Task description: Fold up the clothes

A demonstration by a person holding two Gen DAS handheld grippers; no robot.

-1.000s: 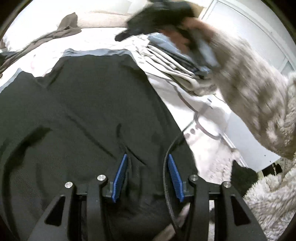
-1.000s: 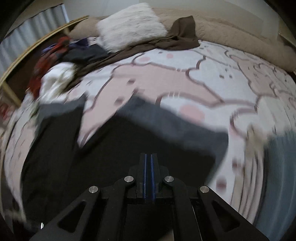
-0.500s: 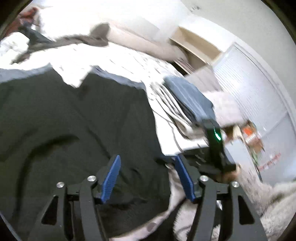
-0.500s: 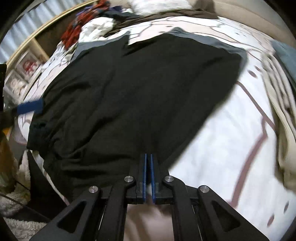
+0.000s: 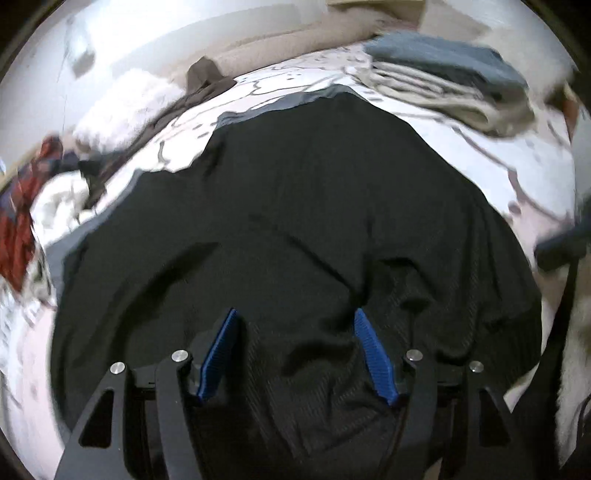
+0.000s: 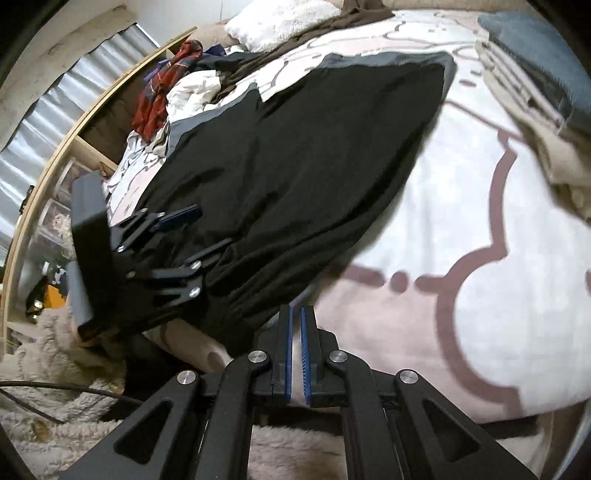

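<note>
Black shorts with grey leg hems [image 5: 295,206] lie spread on the bed, waistband toward me, legs pointing away. My left gripper [image 5: 295,325] is open, its blue pads either side of the bunched waistband, just above the cloth. In the right wrist view the shorts [image 6: 295,155] lie to the left and the left gripper [image 6: 177,240] sits over their near edge. My right gripper [image 6: 296,332] has its jaws almost shut with a thin gap, nothing between them, at the bed's near edge beside the shorts' right corner.
A folded stack of beige and blue clothes [image 5: 454,85] lies at the far right of the bed [image 6: 498,295]. Unfolded clothes, red plaid and white [image 6: 177,81], pile at the far left. A white furry pillow [image 6: 280,22] and brown garment [image 5: 207,81] lie at the headboard. Fluffy rug [image 6: 55,424] below.
My left gripper swung left to face the shorts squarely and opened wider over the waistband. My right gripper dropped from over the shorts to the bed's near edge at their right corner.
</note>
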